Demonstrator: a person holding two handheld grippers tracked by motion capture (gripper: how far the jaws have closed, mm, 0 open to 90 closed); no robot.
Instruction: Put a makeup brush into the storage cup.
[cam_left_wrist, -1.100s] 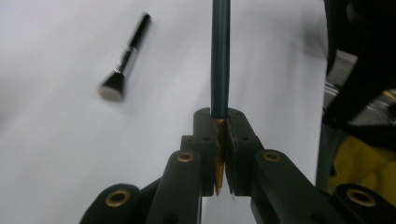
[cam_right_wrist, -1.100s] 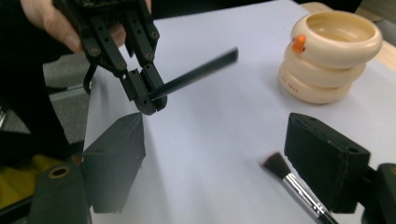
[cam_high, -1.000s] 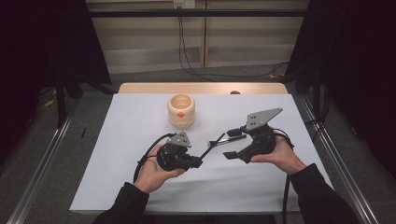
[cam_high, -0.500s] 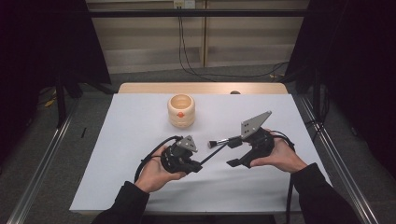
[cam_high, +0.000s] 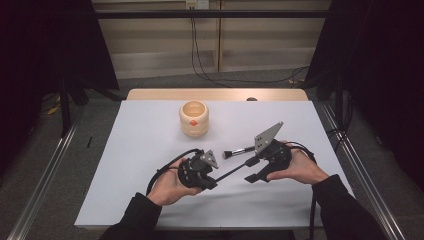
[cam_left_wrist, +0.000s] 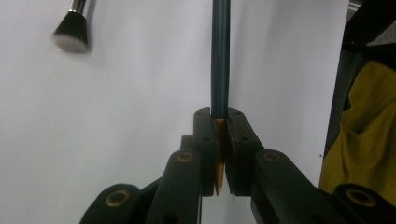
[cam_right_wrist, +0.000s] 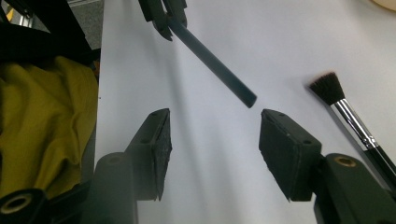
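Our left gripper (cam_high: 212, 176) jaws are clamped on the pencil (cam_left_wrist: 220, 56). Our right gripper (cam_right_wrist: 212, 154) jaws, half open and empty, have just been closing toward the pencil's free end, so a handover looks imminent.

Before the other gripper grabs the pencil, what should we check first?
1. Left gripper shut tight on the dark pencil: ok, its jaws clamp the sharpened end.
2. Pencil's free end lined up with the right gripper: ok, it points toward the gap between the jaws but is not yet inside.
3. Right gripper wide enough: ok, its jaws have just been closing, with nothing between them yet.
4. Makeup brush out of the way: cannot tell, it lies close beside the right gripper.
5. Wooden cup upright and open: ok, it stands apart, farther back on the white table.
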